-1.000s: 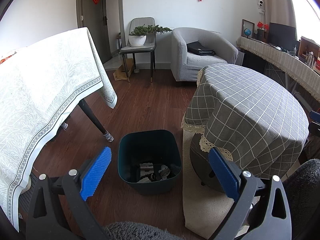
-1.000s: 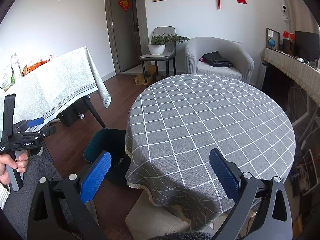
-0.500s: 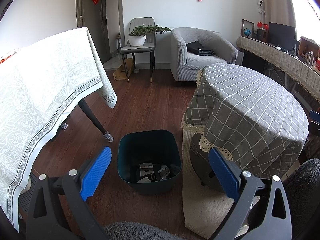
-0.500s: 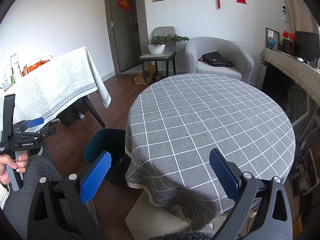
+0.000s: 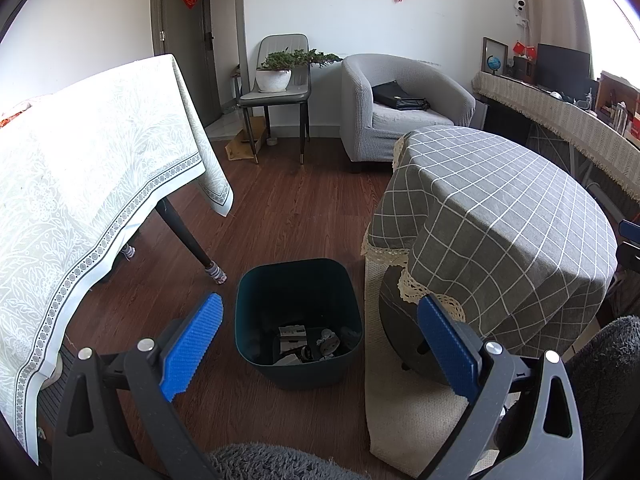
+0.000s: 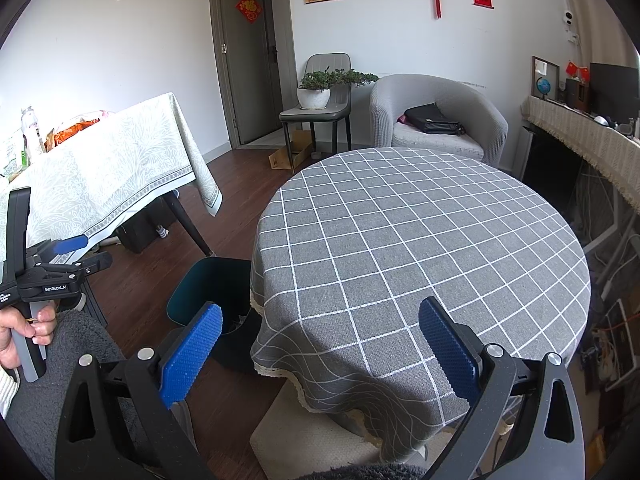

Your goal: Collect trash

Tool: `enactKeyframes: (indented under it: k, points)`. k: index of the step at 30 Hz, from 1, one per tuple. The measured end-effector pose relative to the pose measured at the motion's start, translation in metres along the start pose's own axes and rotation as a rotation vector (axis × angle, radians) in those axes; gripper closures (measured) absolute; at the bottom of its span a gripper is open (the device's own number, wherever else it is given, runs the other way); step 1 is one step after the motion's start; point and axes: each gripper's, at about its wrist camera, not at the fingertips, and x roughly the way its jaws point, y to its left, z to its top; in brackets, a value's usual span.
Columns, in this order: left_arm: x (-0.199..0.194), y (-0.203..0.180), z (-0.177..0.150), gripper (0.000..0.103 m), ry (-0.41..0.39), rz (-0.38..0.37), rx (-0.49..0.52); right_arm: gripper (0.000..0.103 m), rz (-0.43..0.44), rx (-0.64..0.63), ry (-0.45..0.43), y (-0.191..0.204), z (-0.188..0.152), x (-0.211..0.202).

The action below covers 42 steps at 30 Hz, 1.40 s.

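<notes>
A dark teal trash bin [image 5: 298,280] stands on the wood floor beside the round table, with crumpled paper and wrappers [image 5: 308,342] at its bottom. My left gripper [image 5: 318,340] hangs open above the bin's near rim, nothing between its blue pads. In the right wrist view my right gripper [image 6: 320,346] is open over the near edge of the round table with the grey checked cloth [image 6: 420,232], holding nothing. The bin [image 6: 208,280] shows partly behind that cloth. The left gripper [image 6: 60,264] appears at the far left, held by a hand [image 6: 20,332].
A table under a pale patterned cloth [image 5: 80,168] stands left, its dark leg [image 5: 188,236] near the bin. A beige rug [image 5: 404,412] lies under the round table. Behind are a grey armchair [image 5: 392,108], a chair with a potted plant [image 5: 280,76], and a sideboard [image 5: 560,116] at right.
</notes>
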Motion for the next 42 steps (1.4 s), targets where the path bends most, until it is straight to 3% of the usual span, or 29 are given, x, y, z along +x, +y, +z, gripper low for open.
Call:
enactKeyframes:
  k: [42]
  points:
    - [0.0016,0.0013,-0.0001,0.003,0.009,-0.012,0.0,0.003,-0.002,-0.002,-0.001,0.0008,-0.0002,-0.0002]
